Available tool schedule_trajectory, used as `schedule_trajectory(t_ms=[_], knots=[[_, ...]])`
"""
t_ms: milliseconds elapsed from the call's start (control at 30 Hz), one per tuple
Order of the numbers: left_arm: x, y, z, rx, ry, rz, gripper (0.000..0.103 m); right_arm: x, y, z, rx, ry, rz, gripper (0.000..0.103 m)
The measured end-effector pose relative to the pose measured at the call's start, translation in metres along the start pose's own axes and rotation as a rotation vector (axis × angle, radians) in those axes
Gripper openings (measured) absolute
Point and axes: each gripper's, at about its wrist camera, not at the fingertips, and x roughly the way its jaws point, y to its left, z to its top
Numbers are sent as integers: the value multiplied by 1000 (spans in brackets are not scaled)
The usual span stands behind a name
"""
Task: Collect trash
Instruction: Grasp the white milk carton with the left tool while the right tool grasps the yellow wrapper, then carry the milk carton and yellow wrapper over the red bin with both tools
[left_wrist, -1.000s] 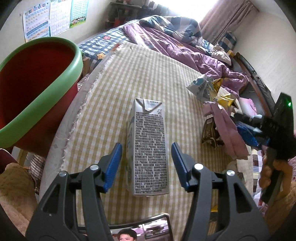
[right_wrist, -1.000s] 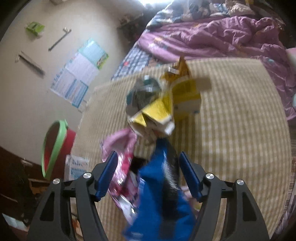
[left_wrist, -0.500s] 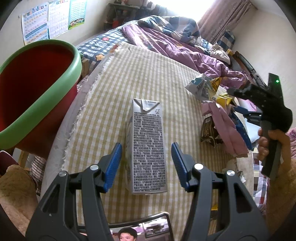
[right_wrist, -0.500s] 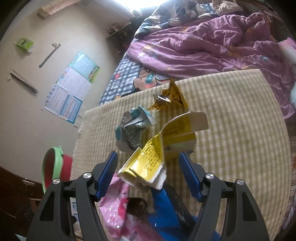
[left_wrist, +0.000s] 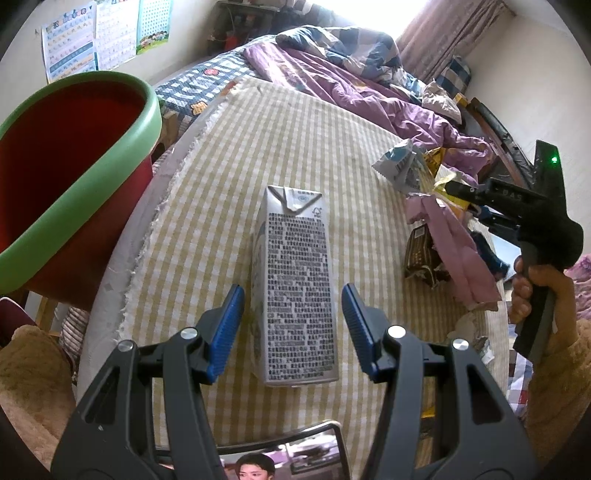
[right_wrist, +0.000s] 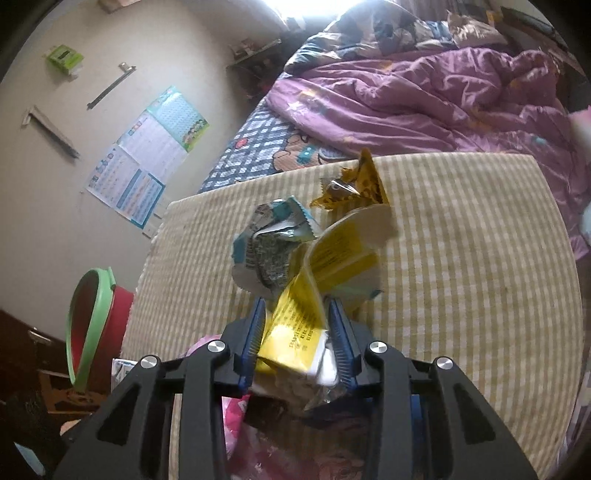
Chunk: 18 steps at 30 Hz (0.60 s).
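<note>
One grey milk carton lies flat on the checked tablecloth between the spread fingers of the left gripper, while the right gripper clamps a yellow box in the wrapper pile, and the red green-rimmed bin beside the table shows nothing inside.

Beyond the checked tablecloth lies a bed with a purple quilt; posters hang on the beige wall left of it.
</note>
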Motion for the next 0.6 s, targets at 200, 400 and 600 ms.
schedule_trajectory(t_ms=[200,400,600], knots=[[5,1,-2,0,10,-3,42,-10,14,-4,-48,-42,-2,33],[2,1,-1,0,-4,4,42,-6,23,-7,-89,-28,-23,33],[2,4,-2,-6,1,4,42,3,23,-19,-89,20,-43,40]])
